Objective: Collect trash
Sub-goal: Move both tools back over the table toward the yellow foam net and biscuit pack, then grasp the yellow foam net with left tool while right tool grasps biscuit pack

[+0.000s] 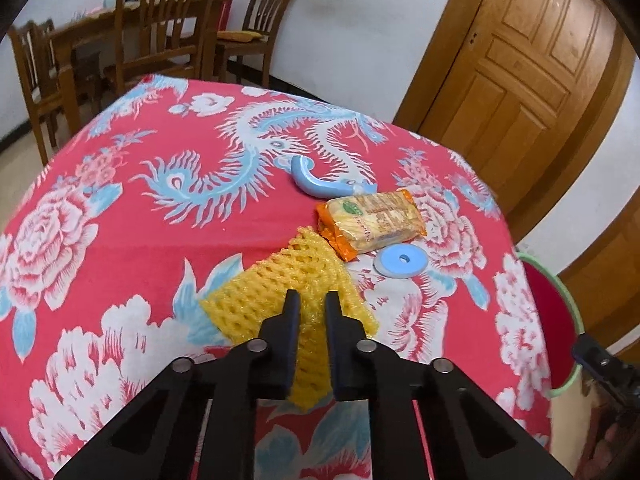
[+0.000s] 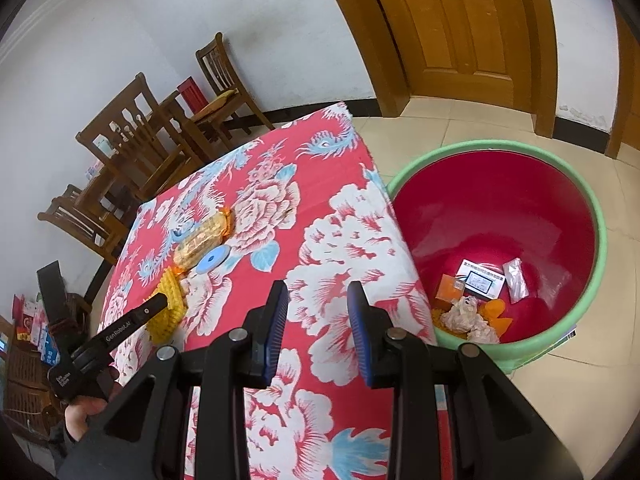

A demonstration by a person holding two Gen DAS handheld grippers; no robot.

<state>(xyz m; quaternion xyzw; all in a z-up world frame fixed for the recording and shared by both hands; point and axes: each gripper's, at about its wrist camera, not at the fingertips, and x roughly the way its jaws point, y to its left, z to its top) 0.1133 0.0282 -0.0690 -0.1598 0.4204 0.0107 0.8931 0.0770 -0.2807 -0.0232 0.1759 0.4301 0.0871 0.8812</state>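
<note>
A yellow foam fruit net [image 1: 276,284] lies on the red flowered tablecloth [image 1: 132,240], and my left gripper [image 1: 312,296] is shut on its near part, the mesh bunched between the fingers. The right wrist view shows the same net [image 2: 170,308] at the tip of the left gripper [image 2: 162,301]. Beyond the net lie a packet of crackers in an orange wrapper [image 1: 370,220], a flat blue disc [image 1: 402,261] and a curved blue plastic piece [image 1: 316,182]. My right gripper [image 2: 317,292] hangs open over the table's right side with nothing between its blue pads.
A green-rimmed tub with a red inside [image 2: 600,240] stands on the tiled floor beside the table's right edge, holding several scraps of paper and wrappers. Wooden chairs [image 1: 168,28] and a second table stand behind. A wooden door [image 1: 532,72] is at the back right.
</note>
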